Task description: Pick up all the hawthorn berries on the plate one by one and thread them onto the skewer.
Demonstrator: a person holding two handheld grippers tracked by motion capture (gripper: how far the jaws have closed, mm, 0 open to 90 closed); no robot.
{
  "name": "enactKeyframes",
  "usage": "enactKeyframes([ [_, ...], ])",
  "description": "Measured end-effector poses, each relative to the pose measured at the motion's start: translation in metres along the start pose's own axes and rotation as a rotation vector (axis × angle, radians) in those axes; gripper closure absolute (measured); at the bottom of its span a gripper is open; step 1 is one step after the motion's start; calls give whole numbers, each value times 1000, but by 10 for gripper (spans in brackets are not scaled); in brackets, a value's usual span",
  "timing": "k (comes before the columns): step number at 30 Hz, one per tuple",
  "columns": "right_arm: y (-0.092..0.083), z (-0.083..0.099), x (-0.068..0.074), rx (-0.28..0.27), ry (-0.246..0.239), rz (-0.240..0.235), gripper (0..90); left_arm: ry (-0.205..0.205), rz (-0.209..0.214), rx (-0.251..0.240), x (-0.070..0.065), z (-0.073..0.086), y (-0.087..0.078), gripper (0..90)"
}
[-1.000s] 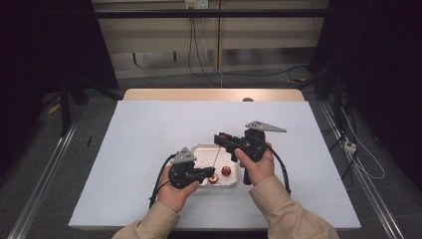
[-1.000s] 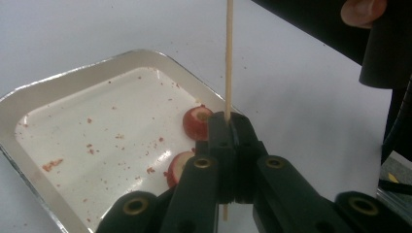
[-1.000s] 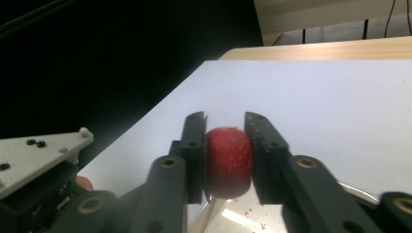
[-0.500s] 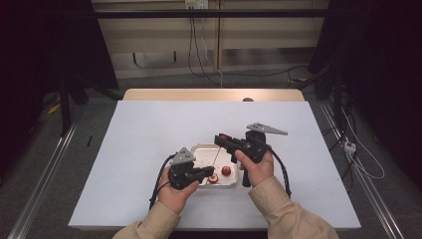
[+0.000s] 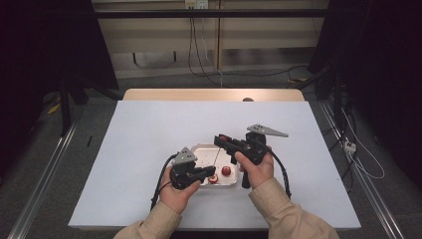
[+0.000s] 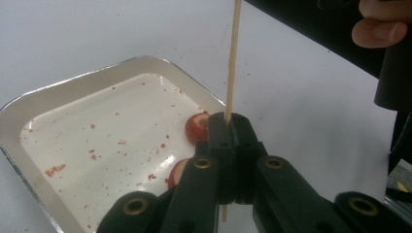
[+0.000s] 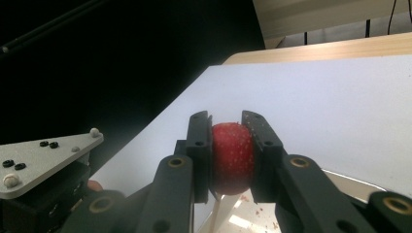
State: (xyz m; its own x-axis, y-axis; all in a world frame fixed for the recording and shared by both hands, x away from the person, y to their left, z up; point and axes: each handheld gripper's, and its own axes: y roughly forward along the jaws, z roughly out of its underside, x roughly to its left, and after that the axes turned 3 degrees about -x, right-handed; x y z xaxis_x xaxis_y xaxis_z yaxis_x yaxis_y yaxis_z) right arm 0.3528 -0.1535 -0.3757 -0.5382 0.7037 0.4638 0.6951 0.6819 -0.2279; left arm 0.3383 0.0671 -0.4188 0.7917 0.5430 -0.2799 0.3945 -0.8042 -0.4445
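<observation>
My left gripper (image 5: pixel 211 171) is shut on a thin wooden skewer (image 5: pixel 217 158) and holds it upright over the near right corner of a small metal tray (image 5: pixel 200 149). In the left gripper view the skewer (image 6: pixel 232 58) rises from the closed jaws (image 6: pixel 228 121). My right gripper (image 5: pixel 222 139) hovers above the tray, shut on a red strawberry (image 7: pixel 232 156). The skewer's top (image 7: pixel 218 213) sits just under that berry. Two more strawberry pieces (image 6: pixel 196 127) (image 6: pixel 177 171) lie in the tray beside the left jaws.
The tray (image 6: pixel 73 92) is speckled with red juice and crumbs. It rests near the front middle of a white table (image 5: pixel 149 129), which has wide bare surface on all sides. Cables trail from both grippers toward the person's sleeves.
</observation>
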Motion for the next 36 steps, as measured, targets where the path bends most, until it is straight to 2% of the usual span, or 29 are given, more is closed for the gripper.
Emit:
enactKeyframes([
  [2,0,0,1,-3,-2,0,747,-8,1,2,1,0,-1,899],
  [4,0,1,0,1,-6,5,747,6,7,11,0,-1,0,899],
  [7,0,1,-1,3,-8,2,747,4,13,19,-1,-1,0,899],
  [15,2,3,1,8,-14,-2,746,4,0,18,0,-1,0,899],
  [19,2,3,1,5,-10,-12,746,-2,10,19,2,-2,0,898],
  [22,2,4,2,6,-11,-15,746,3,1,19,1,-2,1,898],
  [24,3,3,3,12,-19,-15,746,29,4,30,-2,-3,2,899],
  [29,4,3,3,16,-23,-5,746,-3,2,13,0,-3,-1,898],
  [32,4,4,4,19,-27,-10,746,14,0,22,-2,-3,0,899],
  [34,4,4,4,16,-32,-2,746,-6,-6,14,0,-4,-1,899],
  [35,4,4,4,12,-35,-7,746,-13,3,6,1,-4,-1,899],
  [36,4,4,3,13,-29,-8,746,-7,3,13,1,-4,-1,899],
])
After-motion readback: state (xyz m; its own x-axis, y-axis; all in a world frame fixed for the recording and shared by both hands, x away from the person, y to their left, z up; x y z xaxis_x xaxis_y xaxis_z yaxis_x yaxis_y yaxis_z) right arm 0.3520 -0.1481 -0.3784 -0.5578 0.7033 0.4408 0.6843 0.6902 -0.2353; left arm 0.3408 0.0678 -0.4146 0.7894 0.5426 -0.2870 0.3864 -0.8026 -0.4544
